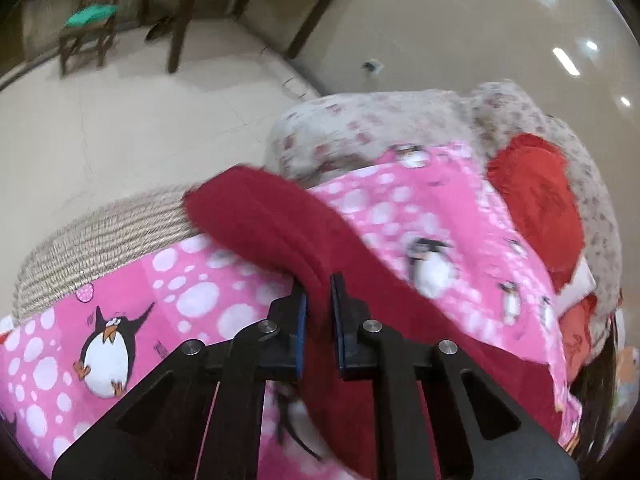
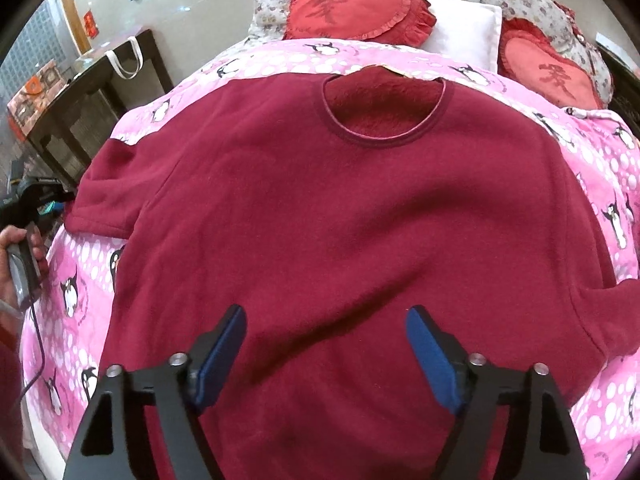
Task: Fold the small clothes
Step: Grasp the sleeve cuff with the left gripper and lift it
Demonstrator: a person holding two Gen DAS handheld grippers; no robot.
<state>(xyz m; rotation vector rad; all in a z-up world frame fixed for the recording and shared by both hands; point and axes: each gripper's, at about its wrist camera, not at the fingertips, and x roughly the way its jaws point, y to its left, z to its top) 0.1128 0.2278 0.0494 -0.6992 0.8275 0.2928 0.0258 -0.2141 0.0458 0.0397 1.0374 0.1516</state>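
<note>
On the pink penguin blanket [image 2: 600, 168] the red sweater [image 2: 340, 208] lies flat, collar far. My left gripper [image 1: 318, 300] is clenched on its left sleeve [image 1: 256, 216], ready to fold inward; my right gripper [image 2: 326, 344] hovers released over the near hem.

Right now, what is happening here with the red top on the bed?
A person holds a gripper in each hand over a dark red sweater spread flat, neck opening away from the camera, on a pink penguin blanket. The left gripper has its jaws shut on the sweater's fabric, apparently at the sleeve. The right gripper hangs over the sweater's lower part with jaws open, pinching nothing. No fold is made yet.
</note>
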